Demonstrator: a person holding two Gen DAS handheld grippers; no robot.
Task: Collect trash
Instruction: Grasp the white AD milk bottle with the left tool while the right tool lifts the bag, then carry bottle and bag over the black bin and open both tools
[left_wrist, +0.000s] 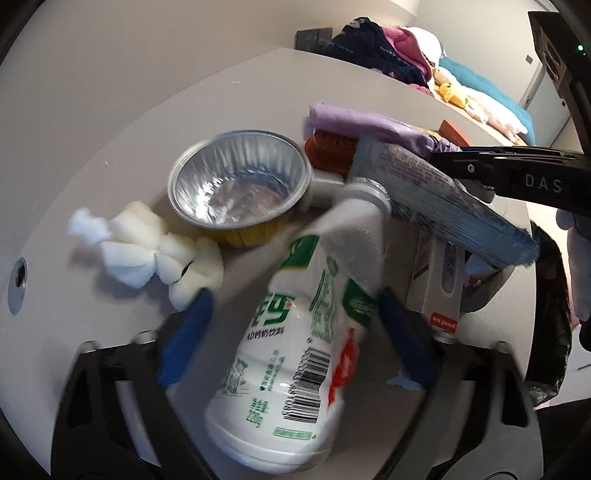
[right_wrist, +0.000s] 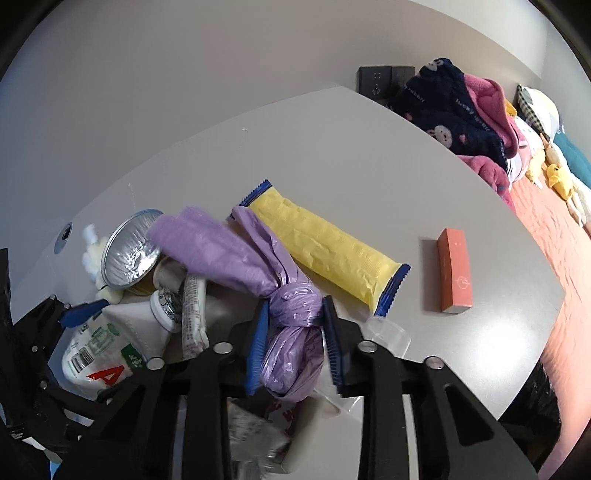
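A white milk-drink bottle (left_wrist: 295, 332) with green print lies on the grey table (left_wrist: 110, 129), neck pointing away. My left gripper (left_wrist: 295, 299) is open around it; a gap shows at the left blue pad (left_wrist: 188, 328). My right gripper (right_wrist: 295, 304) is shut on the knot of a purple plastic bag (right_wrist: 291, 317). Around these lie a foil cup (left_wrist: 240, 177), white foam pieces (left_wrist: 147, 254), a silver-blue wrapper (left_wrist: 424, 184) and a yellow wrapper (right_wrist: 332, 251).
An orange-red box (right_wrist: 454, 269) lies toward the table's right edge, and a small clear cup (right_wrist: 388, 332) sits by my right finger. A white carton (left_wrist: 436, 288) lies under the wrapper. A black bin bag (left_wrist: 550, 314) hangs off the right edge. Clothes (right_wrist: 450, 110) are piled beyond.
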